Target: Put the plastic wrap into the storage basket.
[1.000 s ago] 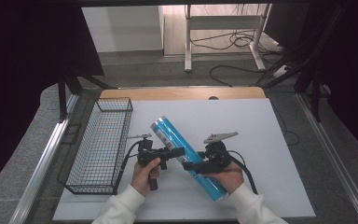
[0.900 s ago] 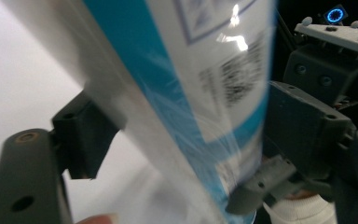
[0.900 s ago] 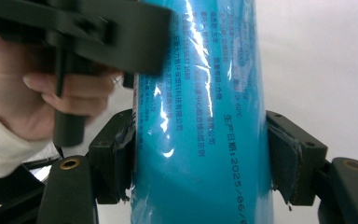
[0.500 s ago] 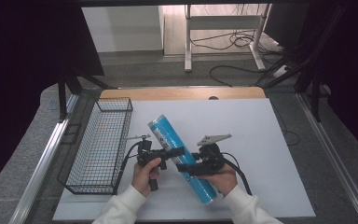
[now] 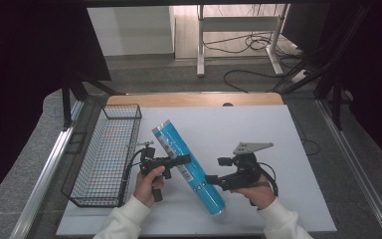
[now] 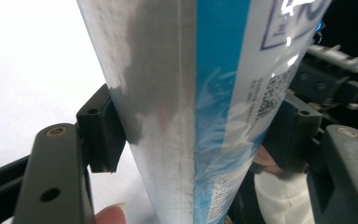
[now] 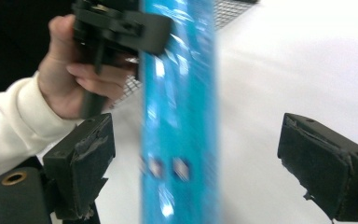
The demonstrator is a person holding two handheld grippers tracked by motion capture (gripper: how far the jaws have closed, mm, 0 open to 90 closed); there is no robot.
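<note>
Above the counter [image 5: 298,149], my left hand-held gripper [image 5: 181,160] has just clamped the blue tube [image 5: 189,167]; my right hand-held gripper [image 5: 212,180] has just sprung apart, completing the handover.

Cream sleeves; black left gripper [image 5: 185,159], black right gripper [image 5: 210,179] with grey three-cornered plate, black cables, worn pads [image 7: 85,158].

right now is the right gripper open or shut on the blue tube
Open: the right gripper pads stand clear either side of the blue tube.
</note>
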